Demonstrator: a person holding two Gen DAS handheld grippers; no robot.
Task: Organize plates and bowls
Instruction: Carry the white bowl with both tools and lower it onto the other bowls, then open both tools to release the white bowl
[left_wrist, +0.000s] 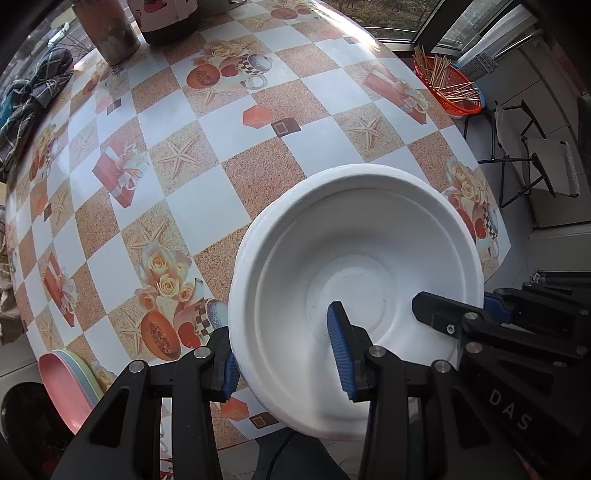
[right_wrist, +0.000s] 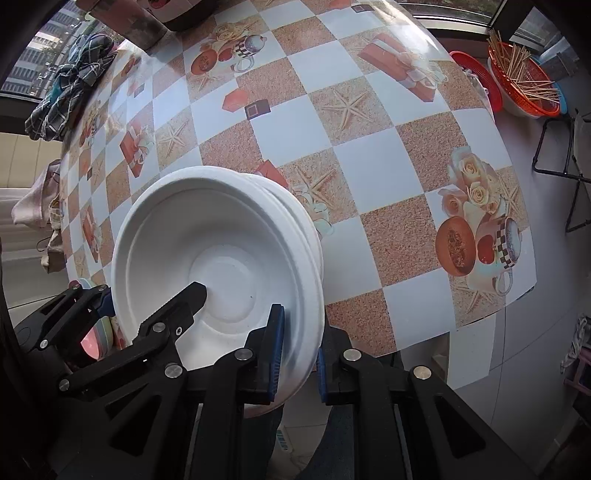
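Observation:
A stack of white bowls (left_wrist: 351, 240) (right_wrist: 221, 221) sits at the near edge of the patterned table (left_wrist: 229, 140), partly past the edge. My right gripper (right_wrist: 299, 360) is shut on the stack's right rim, one blue pad inside and one outside. My left gripper (left_wrist: 284, 358) straddles the left wall. Its outer pad is at the rim, and its inner pad stands off the wall over the bowl's bottom. Each gripper also shows in the other view: the left gripper (right_wrist: 151, 295) and the right gripper (left_wrist: 454, 302). A stack of pink and green plates (left_wrist: 62, 384) (right_wrist: 92, 343) lies to the left, partly hidden.
A brown cylinder (left_wrist: 107, 29) and a dark pot (left_wrist: 170, 22) stand at the table's far side, with a plaid cloth (left_wrist: 33, 92) at the far left. An orange basket of sticks (left_wrist: 447, 85) and a folding chair (left_wrist: 528, 158) are off the table to the right.

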